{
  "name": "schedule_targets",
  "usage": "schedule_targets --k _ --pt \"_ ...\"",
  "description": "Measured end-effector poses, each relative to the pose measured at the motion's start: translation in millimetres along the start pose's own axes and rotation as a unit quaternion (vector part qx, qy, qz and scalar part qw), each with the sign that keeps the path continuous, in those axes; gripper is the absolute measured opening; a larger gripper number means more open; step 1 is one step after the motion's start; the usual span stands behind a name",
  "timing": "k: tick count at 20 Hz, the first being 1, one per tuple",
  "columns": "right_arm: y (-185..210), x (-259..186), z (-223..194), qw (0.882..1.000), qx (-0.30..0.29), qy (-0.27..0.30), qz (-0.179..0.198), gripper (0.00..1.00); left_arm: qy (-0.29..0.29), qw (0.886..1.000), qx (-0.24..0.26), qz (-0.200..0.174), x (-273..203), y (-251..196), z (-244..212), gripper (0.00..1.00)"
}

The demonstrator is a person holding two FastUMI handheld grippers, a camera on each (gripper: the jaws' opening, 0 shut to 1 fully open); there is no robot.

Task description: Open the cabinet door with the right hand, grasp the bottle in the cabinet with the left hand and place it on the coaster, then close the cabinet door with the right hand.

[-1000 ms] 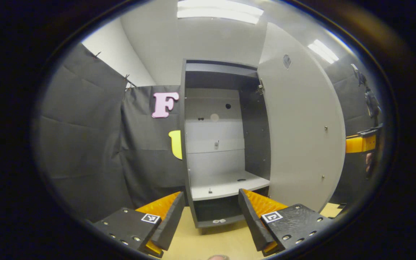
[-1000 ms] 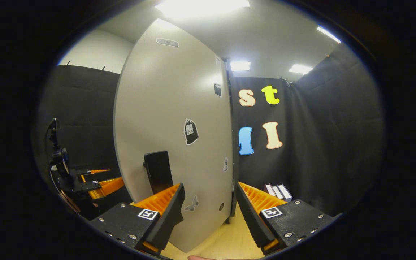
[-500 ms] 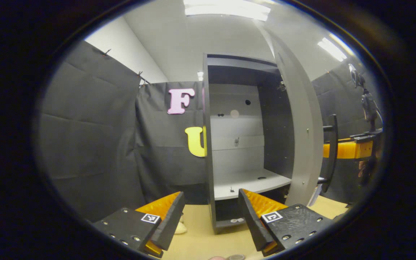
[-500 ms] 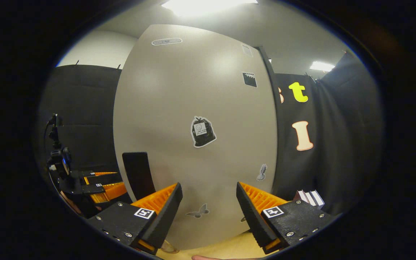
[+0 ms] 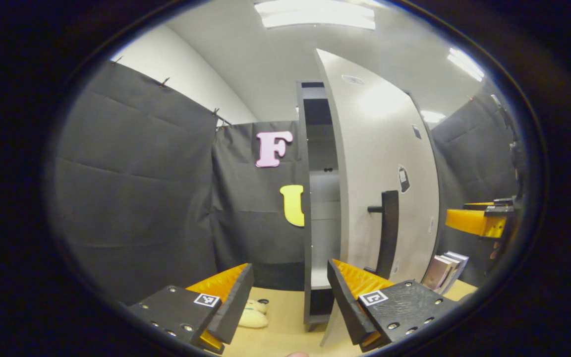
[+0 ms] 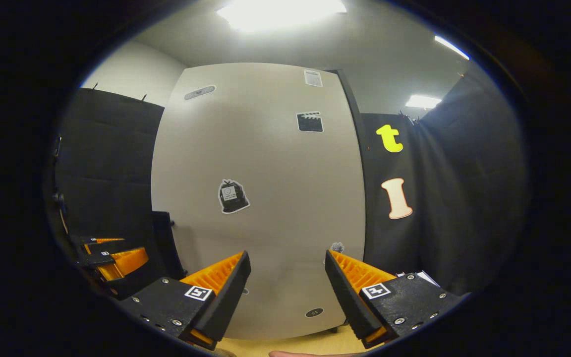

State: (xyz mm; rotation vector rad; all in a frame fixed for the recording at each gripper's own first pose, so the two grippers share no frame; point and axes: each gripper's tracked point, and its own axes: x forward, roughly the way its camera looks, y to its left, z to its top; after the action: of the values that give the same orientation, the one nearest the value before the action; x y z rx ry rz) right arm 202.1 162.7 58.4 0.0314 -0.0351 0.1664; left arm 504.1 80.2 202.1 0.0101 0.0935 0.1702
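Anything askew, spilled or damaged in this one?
Nothing stands out. The cabinet door is ajar, a narrow gap at the cabinet; both grippers are open and empty.

The left gripper view looks from low over the table, a little way back, at the cabinet door (image 5: 379,163) edge-on. The right gripper view faces that door (image 6: 260,198) square and close; both share its stickered front.

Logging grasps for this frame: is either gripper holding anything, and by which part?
Nothing is held: the left gripper and right gripper are open and empty.
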Motion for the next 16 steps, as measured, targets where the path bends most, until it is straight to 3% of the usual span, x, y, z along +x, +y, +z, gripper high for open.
schedule_targets --k 4,10,16 --pt "16 6 -18 1.000 -0.001 0.009 0.013 0.94 0.018 1.000 0.002 0.011 -4 -25 -22 0.86" --pt "3 2 -30 0.999 0.020 0.024 -0.016 0.94 0.026 0.999 0.037 0.012 -7 -61 -30 0.89" --pt "-3 -9 -38 0.999 0.006 0.027 -0.033 0.94 0.019 1.000 0.013 -0.015 6 -91 -18 0.86"
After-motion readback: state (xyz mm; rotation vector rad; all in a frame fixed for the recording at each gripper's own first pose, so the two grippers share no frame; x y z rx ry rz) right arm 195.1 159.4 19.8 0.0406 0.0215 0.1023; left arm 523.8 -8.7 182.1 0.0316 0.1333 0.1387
